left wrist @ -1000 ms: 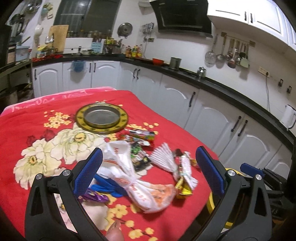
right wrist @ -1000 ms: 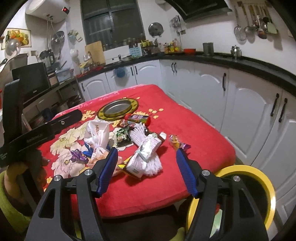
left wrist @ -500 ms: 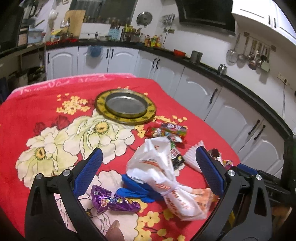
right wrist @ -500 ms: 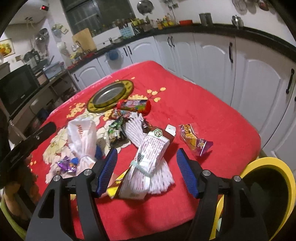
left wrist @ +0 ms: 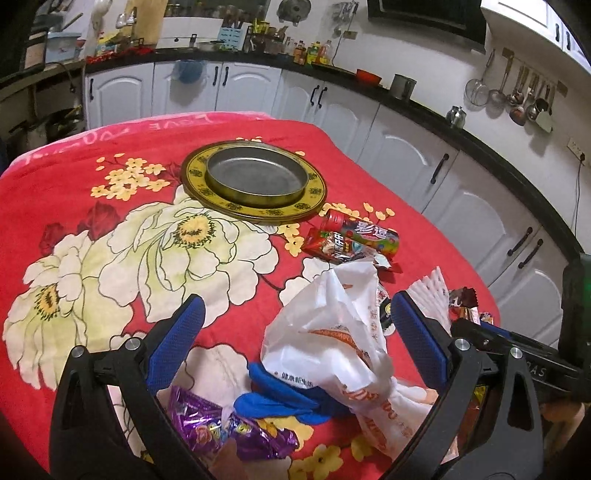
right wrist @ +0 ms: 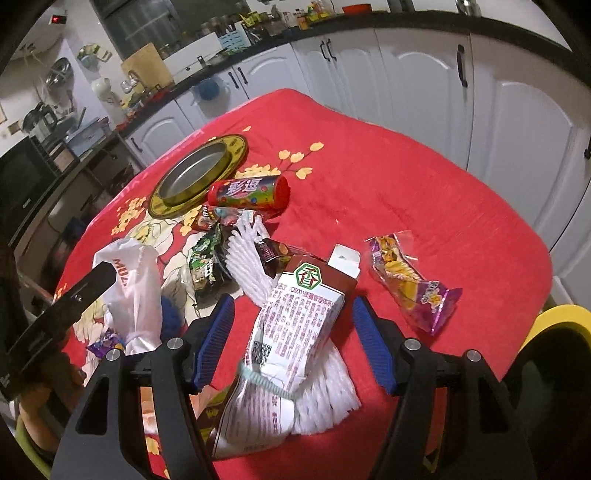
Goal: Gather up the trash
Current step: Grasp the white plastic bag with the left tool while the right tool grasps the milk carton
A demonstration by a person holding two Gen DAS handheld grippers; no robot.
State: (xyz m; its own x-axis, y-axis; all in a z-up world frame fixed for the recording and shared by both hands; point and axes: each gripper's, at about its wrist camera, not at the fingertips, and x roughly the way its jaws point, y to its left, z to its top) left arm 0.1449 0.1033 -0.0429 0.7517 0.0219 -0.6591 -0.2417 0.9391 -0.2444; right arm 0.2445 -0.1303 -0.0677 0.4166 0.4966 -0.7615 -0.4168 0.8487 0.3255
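Both grippers hover with fingers wide apart, holding nothing. The right gripper (right wrist: 291,339) straddles the flattened carton (right wrist: 291,332) at the table's (right wrist: 424,192) near edge; the left gripper (left wrist: 295,343) frames the white plastic bag (left wrist: 332,332). The limp bag could drag neighbouring wrappers off the table.

Kitchen interior: white cabinets (left wrist: 402,162) with dark handles run beneath a black countertop (left wrist: 424,110) along white walls; ladles and strainers (left wrist: 517,99) hang on the right wall, a dark range hood (left wrist: 424,14) above the counter; a cutting board (right wrist: 147,70) leans below a dark window (right wrist: 155,22). The table wears a red cloth (left wrist: 92,192) printed with large pale flowers; a microwave (right wrist: 18,184) stands on a side shelf.
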